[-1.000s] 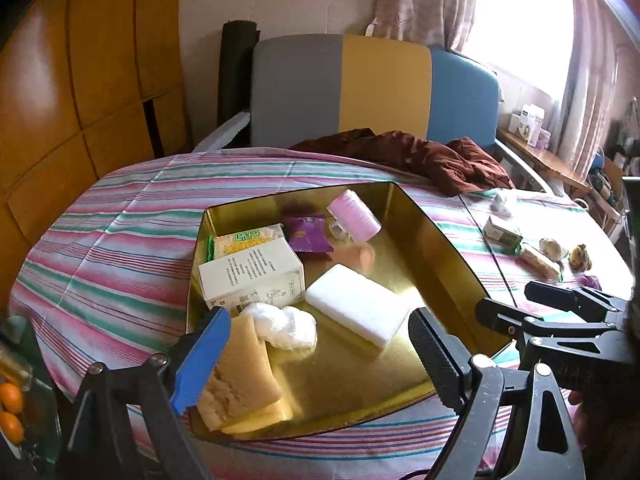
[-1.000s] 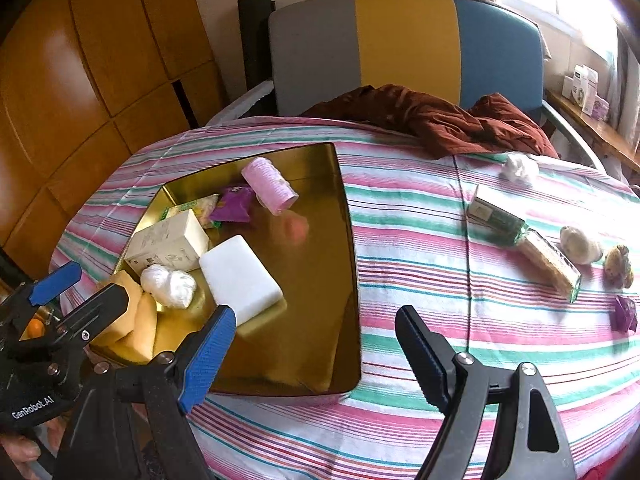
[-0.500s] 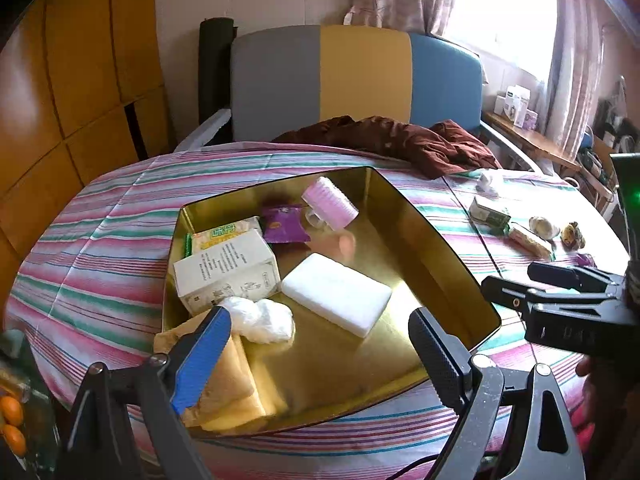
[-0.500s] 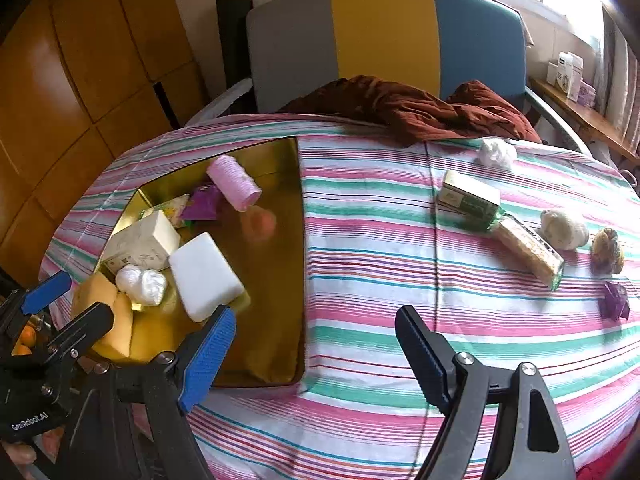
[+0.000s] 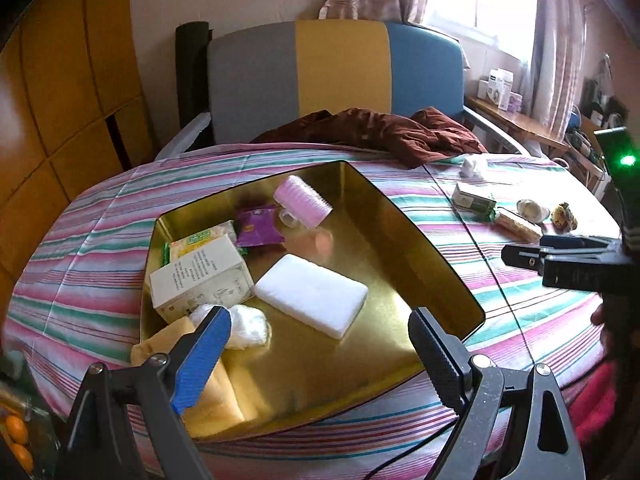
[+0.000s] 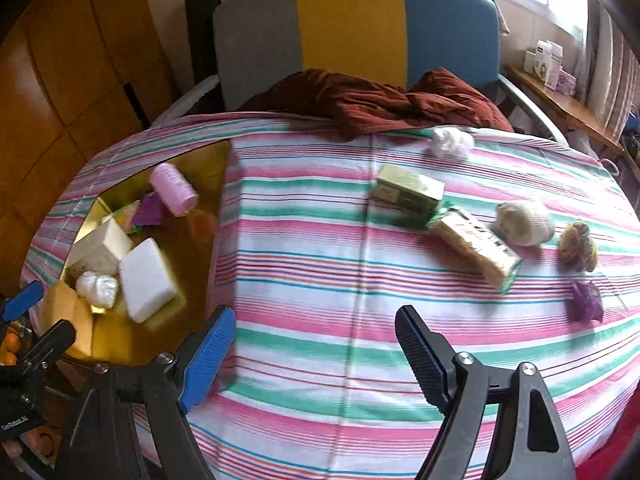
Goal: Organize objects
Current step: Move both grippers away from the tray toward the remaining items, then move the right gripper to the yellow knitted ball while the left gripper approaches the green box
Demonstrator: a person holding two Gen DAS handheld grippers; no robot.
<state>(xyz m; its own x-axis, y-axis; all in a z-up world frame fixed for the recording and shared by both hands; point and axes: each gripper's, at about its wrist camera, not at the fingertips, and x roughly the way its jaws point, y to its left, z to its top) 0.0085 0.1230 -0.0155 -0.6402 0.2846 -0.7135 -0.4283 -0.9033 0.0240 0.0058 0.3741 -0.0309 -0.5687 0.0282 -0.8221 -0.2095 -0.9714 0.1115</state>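
A gold tray (image 5: 416,240) (image 6: 208,264) on the striped table holds a white sponge block (image 5: 311,300), a cream box (image 5: 200,276), a pink roller (image 5: 303,200), a purple packet (image 5: 258,229), a white wad (image 5: 246,326) and a yellow sponge (image 5: 212,396). My left gripper (image 5: 318,356) is open and empty above the tray's near edge. My right gripper (image 6: 314,354) is open and empty over bare cloth right of the tray. Loose on the cloth lie a green box (image 6: 408,192), a cracker packet (image 6: 476,248), a white wad (image 6: 450,142), a cream lump (image 6: 524,224), a knobbly toy (image 6: 578,246) and a purple wrapper (image 6: 586,302).
A dark red cloth (image 6: 376,100) lies at the table's far edge against a grey, yellow and blue chair back (image 6: 352,24). A shelf with boxes (image 6: 550,66) stands at the right by the window. Wooden panels (image 5: 60,80) line the left wall. Oranges (image 5: 16,436) sit low at the left.
My right gripper has swung right, away from the tray and toward the loose items on the cloth. My left gripper has drawn back a little from the tray. Both stay open.
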